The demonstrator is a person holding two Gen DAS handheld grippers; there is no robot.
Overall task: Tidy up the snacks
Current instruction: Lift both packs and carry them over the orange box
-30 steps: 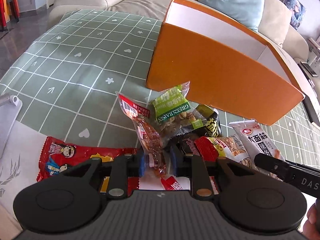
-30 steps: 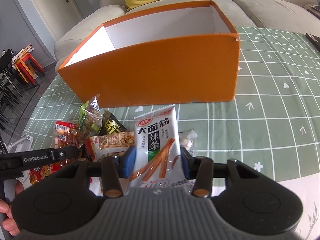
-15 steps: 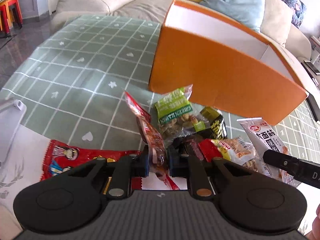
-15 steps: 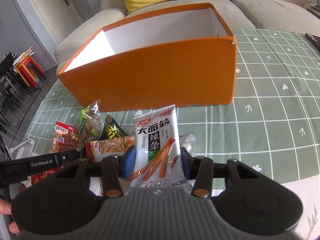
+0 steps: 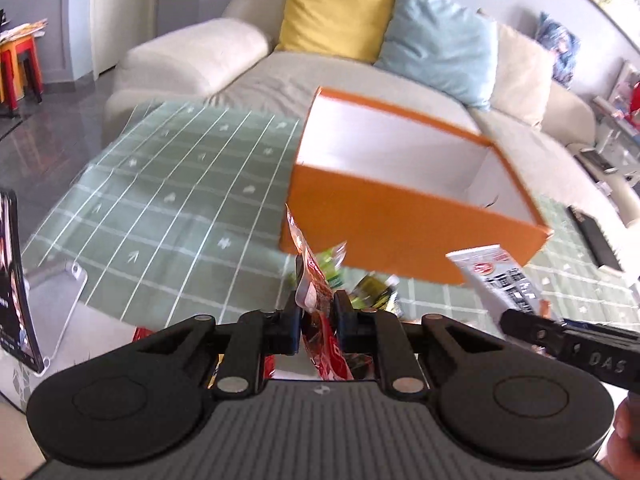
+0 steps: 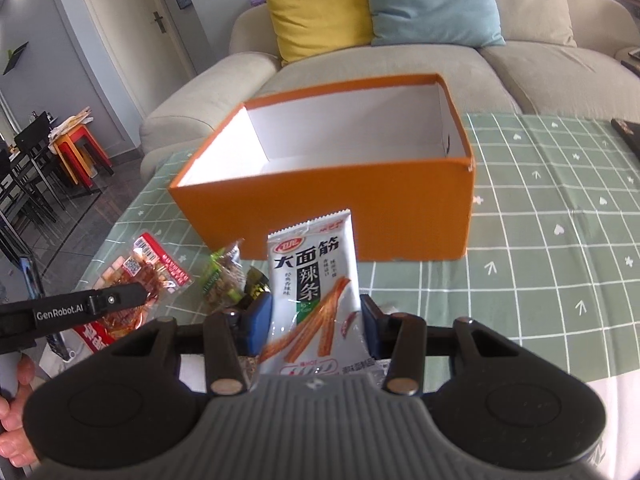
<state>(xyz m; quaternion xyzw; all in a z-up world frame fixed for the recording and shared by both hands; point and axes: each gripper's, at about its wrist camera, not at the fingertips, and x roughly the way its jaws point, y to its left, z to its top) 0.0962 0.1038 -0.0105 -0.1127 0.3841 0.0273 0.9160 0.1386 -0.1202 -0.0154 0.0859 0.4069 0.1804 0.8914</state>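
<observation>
My left gripper point(image 5: 316, 320) is shut on a red clear snack packet point(image 5: 310, 276), held edge-on above the table; it also shows in the right wrist view point(image 6: 140, 276). My right gripper point(image 6: 316, 320) is shut on a white spicy-strip packet point(image 6: 316, 292), lifted off the table; it also shows in the left wrist view point(image 5: 496, 276). The orange box point(image 5: 404, 216) with a white inside stands open just ahead of both grippers point(image 6: 328, 200). A green raisin packet point(image 6: 222, 276) and a dark packet point(image 6: 256, 280) lie on the table in front of the box.
The table has a green checked cloth point(image 5: 172, 200). A phone on a stand point(image 5: 16, 280) is at the left edge. A dark remote point(image 5: 596, 236) lies at the right. A sofa with yellow and blue cushions point(image 6: 320, 16) is behind the table.
Both grippers have risen and tilted up toward the box. The left jaws closed on the red packet and lifted it; the right lifted the white packet.
</observation>
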